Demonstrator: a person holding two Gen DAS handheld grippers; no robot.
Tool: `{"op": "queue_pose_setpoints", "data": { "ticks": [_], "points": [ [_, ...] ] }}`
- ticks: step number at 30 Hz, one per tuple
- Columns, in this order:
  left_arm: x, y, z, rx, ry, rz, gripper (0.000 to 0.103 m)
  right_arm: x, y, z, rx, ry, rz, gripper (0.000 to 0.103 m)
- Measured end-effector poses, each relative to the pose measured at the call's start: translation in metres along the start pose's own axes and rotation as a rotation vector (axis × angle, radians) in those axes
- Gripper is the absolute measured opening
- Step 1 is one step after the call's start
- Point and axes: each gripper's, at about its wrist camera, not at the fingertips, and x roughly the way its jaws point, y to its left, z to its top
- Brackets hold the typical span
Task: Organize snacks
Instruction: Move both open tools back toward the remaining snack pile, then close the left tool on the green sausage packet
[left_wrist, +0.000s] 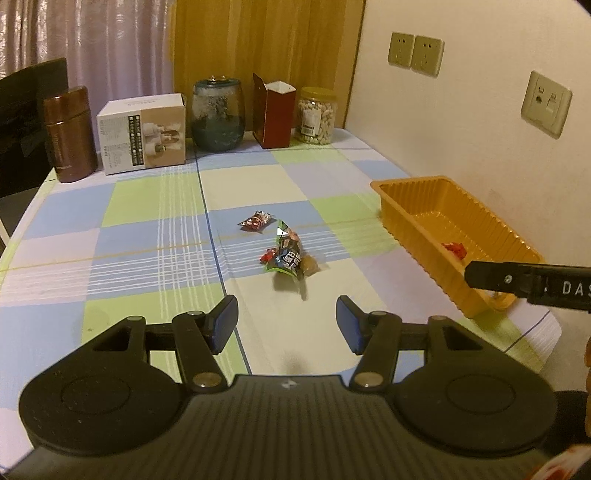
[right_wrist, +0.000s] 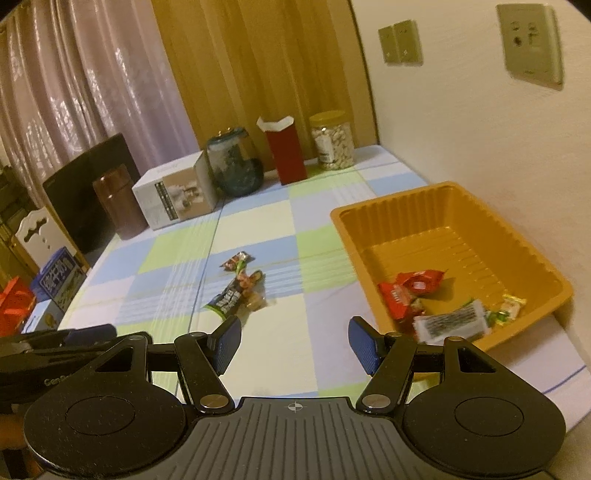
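Left wrist view: left gripper (left_wrist: 287, 320) open, nothing between the jaws, low over a checked tablecloth (left_wrist: 147, 236). Just ahead, a green packet (left_wrist: 287, 254) with a small red candy (left_wrist: 266, 255) and a brown sweet (left_wrist: 309, 266) touching it; a red packet (left_wrist: 257, 221) slightly farther. Orange tray (left_wrist: 413, 218) off to the right by the wall. Right wrist view: right gripper (right_wrist: 294, 341) open too, empty. Same loose snacks ahead and left of the jaws; tray just beside the right finger, holding red packets (right_wrist: 408, 290), a white bar (right_wrist: 448, 321) and 1 yellow sweet (right_wrist: 511, 308).
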Motion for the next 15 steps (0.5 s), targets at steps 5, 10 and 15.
{"op": "queue_pose_setpoints", "data": {
  "ticks": [5, 10, 15],
  "points": [
    [0.027, 0.003, 0.006, 0.049, 0.010, -0.005, 0.055, 0.028, -0.001, 0.000, -0.010, 0.022, 0.004, 0.064],
    [0.056, 0.005, 0.011, 0.105, 0.022, -0.032, 0.054, 0.060, -0.002, 0.000, -0.013, 0.042, -0.002, 0.064],
    [0.085, 0.007, 0.016, 0.132, 0.039, -0.064, 0.054, 0.089, -0.004, -0.002, -0.011, 0.061, 0.001, 0.064]
  ]
}}
